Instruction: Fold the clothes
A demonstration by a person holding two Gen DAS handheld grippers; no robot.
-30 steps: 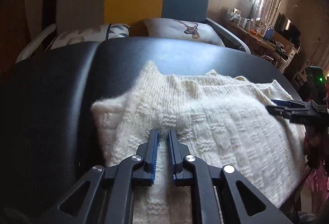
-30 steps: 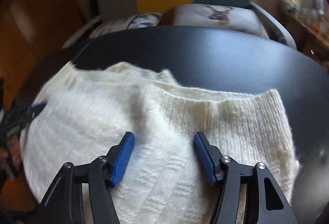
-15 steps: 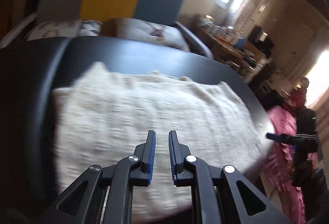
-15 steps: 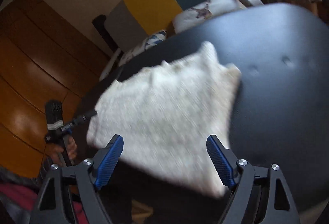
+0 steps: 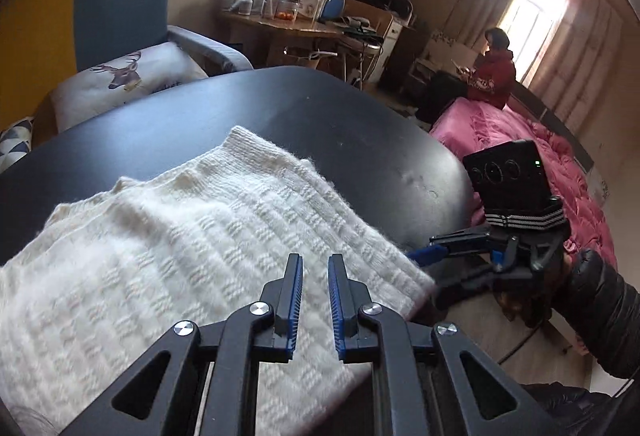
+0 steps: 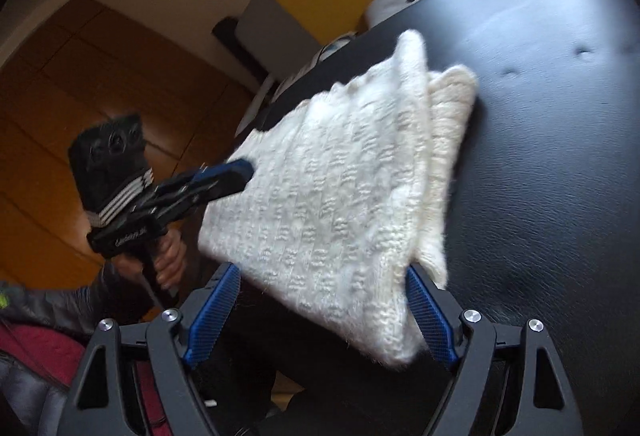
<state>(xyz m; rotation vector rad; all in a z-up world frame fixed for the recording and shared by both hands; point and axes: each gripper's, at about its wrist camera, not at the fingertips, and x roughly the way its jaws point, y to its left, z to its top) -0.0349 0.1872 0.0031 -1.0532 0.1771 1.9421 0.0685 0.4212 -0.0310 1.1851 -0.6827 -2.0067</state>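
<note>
A white knitted sweater (image 5: 168, 260) lies folded into a thick rectangle on the black padded table (image 5: 320, 124); it also shows in the right wrist view (image 6: 332, 196). My left gripper (image 5: 314, 300) hovers over the sweater's near edge, its jaws almost together with a narrow gap and nothing between them. My right gripper (image 6: 320, 312) is wide open and empty, just off the sweater's near corner. In the left wrist view the right gripper (image 5: 440, 256) is beside the sweater's right edge. In the right wrist view the left gripper (image 6: 224, 176) is at its left edge.
A grey, yellow and blue armchair (image 5: 100, 8) with a deer cushion (image 5: 128, 76) stands behind the table. A pink bed (image 5: 520, 140) and a seated person (image 5: 492, 68) are to the right. A cluttered wooden desk (image 5: 296, 24) is at the back.
Both grippers have pulled back off the sweater toward the table's near edge. The right gripper's jaws opened wider. The sweater lies still in its folded shape.
</note>
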